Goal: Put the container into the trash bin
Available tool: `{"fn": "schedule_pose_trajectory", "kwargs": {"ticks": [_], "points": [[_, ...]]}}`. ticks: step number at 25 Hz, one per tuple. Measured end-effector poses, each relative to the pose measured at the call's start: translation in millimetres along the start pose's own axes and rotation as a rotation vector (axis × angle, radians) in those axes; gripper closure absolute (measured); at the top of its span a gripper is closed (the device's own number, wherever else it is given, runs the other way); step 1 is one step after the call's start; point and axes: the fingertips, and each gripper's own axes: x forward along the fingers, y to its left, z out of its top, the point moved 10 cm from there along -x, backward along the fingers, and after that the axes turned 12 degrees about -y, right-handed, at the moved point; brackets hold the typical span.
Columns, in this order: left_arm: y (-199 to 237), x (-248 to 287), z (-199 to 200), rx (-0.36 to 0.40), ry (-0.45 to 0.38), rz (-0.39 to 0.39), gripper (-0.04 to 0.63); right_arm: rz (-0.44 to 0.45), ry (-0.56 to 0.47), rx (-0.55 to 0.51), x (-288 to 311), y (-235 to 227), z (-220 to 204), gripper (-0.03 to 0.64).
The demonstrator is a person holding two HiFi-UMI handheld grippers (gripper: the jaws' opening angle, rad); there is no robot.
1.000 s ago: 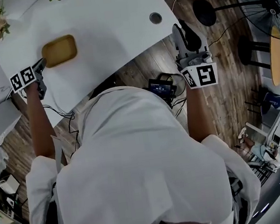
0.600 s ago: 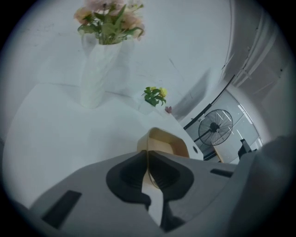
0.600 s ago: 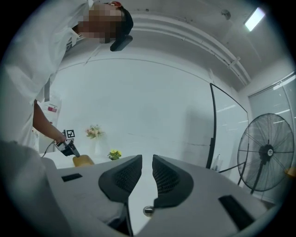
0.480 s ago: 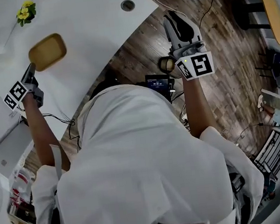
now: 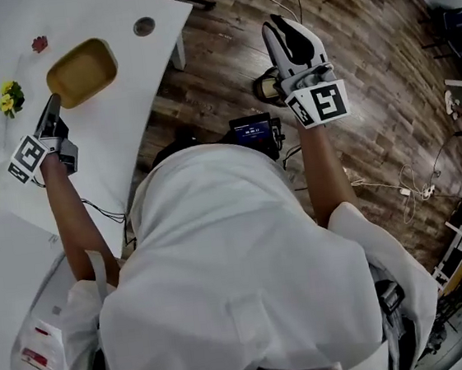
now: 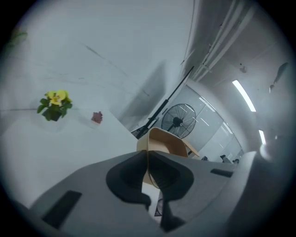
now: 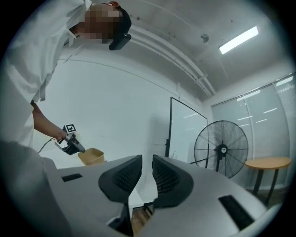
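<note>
One tan container (image 5: 81,71), pinched by its near rim in left gripper (image 5: 54,107), jaws pressed tight on the thin wall. Seemingly lifted clear of the white tabletop (image 5: 107,111) and hanging above it, tilted in the left gripper view. Right gripper (image 7: 147,170) out over wooden floor (image 5: 226,64), pads a narrow slit apart, nothing between. No trash bin surely made out in any view. Small round thing (image 5: 268,86) on floor just beside right gripper, too unclear to call.

Risks, as a judgement:
- One-edge grip on a thin rim, so likely swing or slip-out during a fast carry.
- Possible buckling of the wall under the pinch.
- Drop onto tabletop or floor short of the bin.
- Knock against the tabletop edge if carried too low.

Around: yellow flowers (image 5: 8,96) and small red bit (image 5: 39,44) on tabletop near container, round hole (image 5: 144,26) further along. Standing fan (image 7: 221,149) and round side table (image 7: 268,163) beyond. Loose cables (image 5: 397,190) across floor, a snag or trip hazard on the way. Screen device (image 5: 251,129) at person's front. Nothing plainly blocking the path from container toward the floor side.
</note>
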Motion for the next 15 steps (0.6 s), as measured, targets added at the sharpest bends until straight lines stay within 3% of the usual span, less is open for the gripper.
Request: {"fn": "schedule_pose_trajectory", "kwargs": {"ticks": [4, 8, 15], "points": [[-38.7, 69.7, -12.9, 0.039, 0.048, -0.111, 0.574, -0.112, 0.009, -0.018, -42.5, -35.7, -15.8, 0.529], [-76.2, 90.4, -21.2, 0.079, 0.092, -0.171, 0.574, -0.188, 0.008, -0.035, -86.0, -47.8, -3.1, 0.529], [-182.5, 186.9, -68.6, 0.127, 0.19, -0.312, 0.574, -0.35, 0.022, -0.064, -181.0, -118.7, -0.9, 0.529]]}}
